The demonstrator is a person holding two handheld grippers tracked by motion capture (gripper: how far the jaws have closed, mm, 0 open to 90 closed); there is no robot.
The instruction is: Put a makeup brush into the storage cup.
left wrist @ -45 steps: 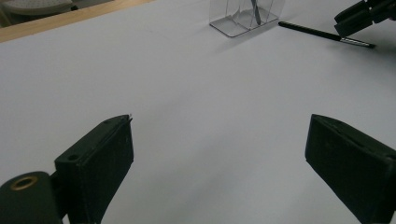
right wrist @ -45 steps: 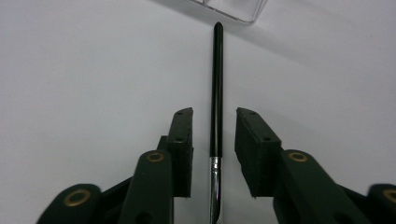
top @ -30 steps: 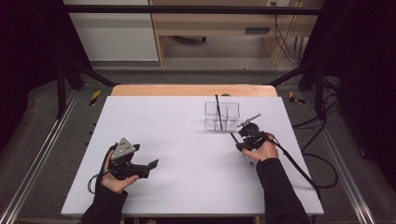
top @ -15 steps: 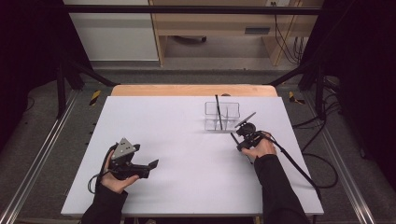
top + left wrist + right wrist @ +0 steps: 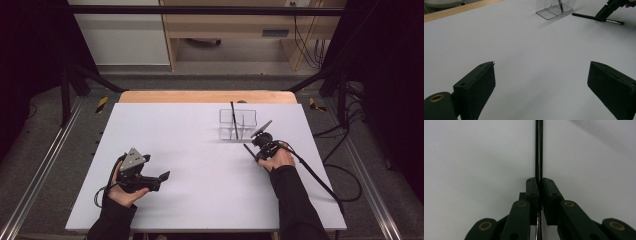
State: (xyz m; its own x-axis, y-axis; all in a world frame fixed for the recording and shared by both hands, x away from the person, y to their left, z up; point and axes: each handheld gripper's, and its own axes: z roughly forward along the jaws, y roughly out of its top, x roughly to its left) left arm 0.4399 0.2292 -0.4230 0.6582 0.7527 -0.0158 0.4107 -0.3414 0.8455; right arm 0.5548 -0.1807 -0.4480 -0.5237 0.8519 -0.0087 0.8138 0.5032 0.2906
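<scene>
Two tools work over the white tabletop [image 5: 200, 150]. Near the front left corner, the left tool [image 5: 157, 178] rests low with its jaws spread wide and nothing between them. Toward the back right stands a clear holder [image 5: 238, 124] with one pen [image 5: 233, 120] upright inside. Just in front of it, the right tool [image 5: 539, 185] has just been closing and now pinches a second black pen [image 5: 538, 147] lying flat on the tabletop.

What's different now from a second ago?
The right gripper has just been closing its jaws and is now shut on the black pen lying on the table. The left gripper, the clear holder and the pen standing in it stayed put.
</scene>
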